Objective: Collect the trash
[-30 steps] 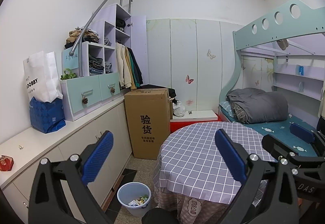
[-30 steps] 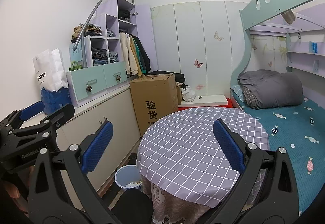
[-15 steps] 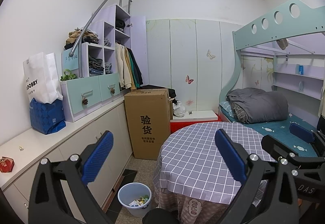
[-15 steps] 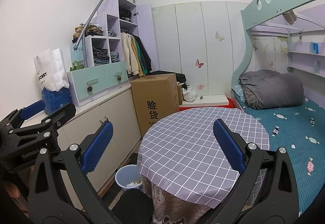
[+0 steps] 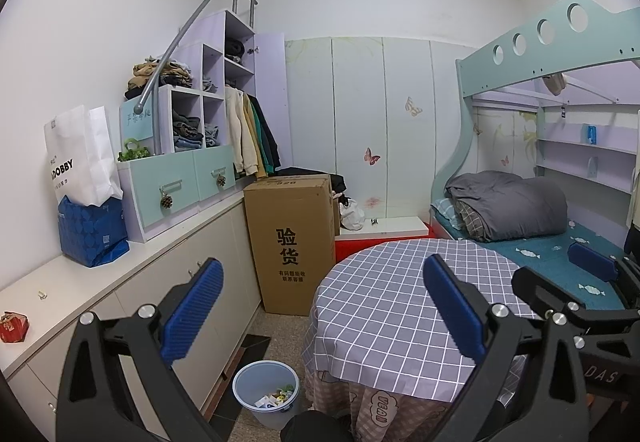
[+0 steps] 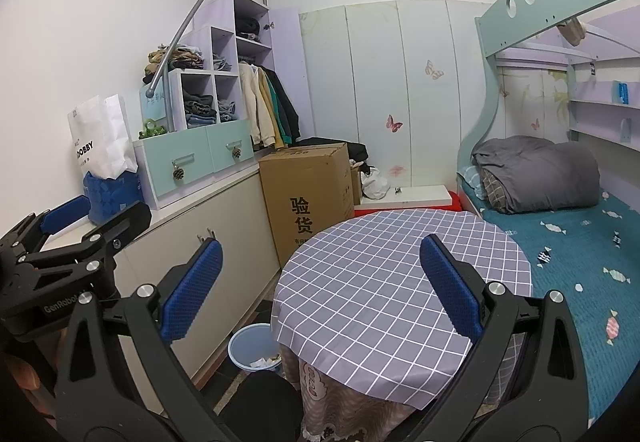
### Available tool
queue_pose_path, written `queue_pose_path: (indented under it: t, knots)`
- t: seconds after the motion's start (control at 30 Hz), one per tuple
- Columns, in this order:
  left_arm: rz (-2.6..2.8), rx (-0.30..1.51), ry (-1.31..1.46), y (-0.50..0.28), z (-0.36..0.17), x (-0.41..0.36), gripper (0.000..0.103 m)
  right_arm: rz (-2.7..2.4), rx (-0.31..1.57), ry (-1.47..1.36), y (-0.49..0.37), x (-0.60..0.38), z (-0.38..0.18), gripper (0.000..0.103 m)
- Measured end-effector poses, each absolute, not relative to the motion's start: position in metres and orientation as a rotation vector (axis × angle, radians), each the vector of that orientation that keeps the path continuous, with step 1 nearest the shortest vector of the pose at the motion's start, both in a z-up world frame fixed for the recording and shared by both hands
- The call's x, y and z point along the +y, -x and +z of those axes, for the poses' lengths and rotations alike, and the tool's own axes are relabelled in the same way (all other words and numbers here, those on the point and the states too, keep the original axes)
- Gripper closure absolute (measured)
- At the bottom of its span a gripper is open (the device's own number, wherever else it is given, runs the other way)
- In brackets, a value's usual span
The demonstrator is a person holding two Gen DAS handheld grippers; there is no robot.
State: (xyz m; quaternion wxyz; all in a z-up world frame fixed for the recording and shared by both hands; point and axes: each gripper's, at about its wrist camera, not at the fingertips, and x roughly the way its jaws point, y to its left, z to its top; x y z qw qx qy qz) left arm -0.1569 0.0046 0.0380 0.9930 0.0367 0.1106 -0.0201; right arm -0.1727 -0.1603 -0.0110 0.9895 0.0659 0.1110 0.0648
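Trash bin (image 5: 266,394) sits on the floor, wedged between counter (image 5: 80,282) and table (image 5: 400,302); left gripper (image 5: 320,306) and right gripper (image 6: 320,282) hang wide, empty. Tight gap, easy to bump.

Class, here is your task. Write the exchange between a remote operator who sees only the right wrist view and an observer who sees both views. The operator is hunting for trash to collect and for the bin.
Operator: On the counter I see nothing nearer than the blue bag. Is there anything there?
Observer: Yes. The left wrist view shows a small red box at the near end of the counter. I cannot tell if it is trash.
Operator: The tablecloth hides part of the bin. What is in it?
Observer: The left wrist view shows the whole rim. Inside lie white and coloured scraps, well below the rim.
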Motion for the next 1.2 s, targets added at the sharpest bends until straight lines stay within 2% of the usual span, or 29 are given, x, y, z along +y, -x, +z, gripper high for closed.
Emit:
queue_pose_path:
  t: [1.2]
  knots:
    - [-0.044, 0.228, -0.086, 0.1522, 0.0323, 0.0098, 0.005, 0.138, 0.242, -0.145, 0.1733, -0.1555, -0.0193, 0.006]
